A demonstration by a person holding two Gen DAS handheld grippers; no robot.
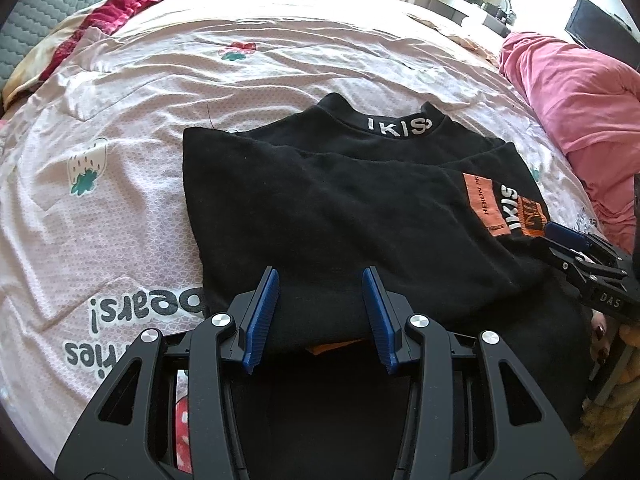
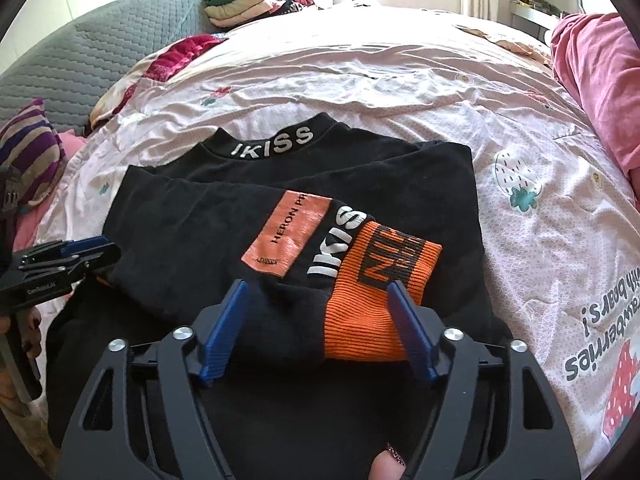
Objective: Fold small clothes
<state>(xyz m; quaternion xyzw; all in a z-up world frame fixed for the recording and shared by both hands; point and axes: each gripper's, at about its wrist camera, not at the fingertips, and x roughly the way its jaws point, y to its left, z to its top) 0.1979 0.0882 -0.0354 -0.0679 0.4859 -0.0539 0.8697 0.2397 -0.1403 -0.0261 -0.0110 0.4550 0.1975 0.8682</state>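
Note:
A black top [image 1: 332, 208] with a white-lettered collar [image 1: 400, 126] lies partly folded on the bed, sleeves folded across its front. It also shows in the right wrist view [image 2: 192, 216], with an orange patch [image 2: 288, 236] and an orange ribbed cuff [image 2: 380, 300]. My left gripper [image 1: 322, 280] is open, its blue pads over the near left edge of the top. My right gripper [image 2: 316, 292] is open, its pads on either side of the cuffed sleeve end. Each gripper shows in the other's view: the right [image 1: 576, 248], the left [image 2: 80, 252].
The pink bedsheet [image 1: 120, 208] with strawberry prints spreads all around. A pink quilt [image 1: 580, 96] lies bunched at the right. A grey quilted headboard [image 2: 80, 56], folded clothes [image 2: 240, 4] and a striped pillow [image 2: 32, 152] lie at the far left.

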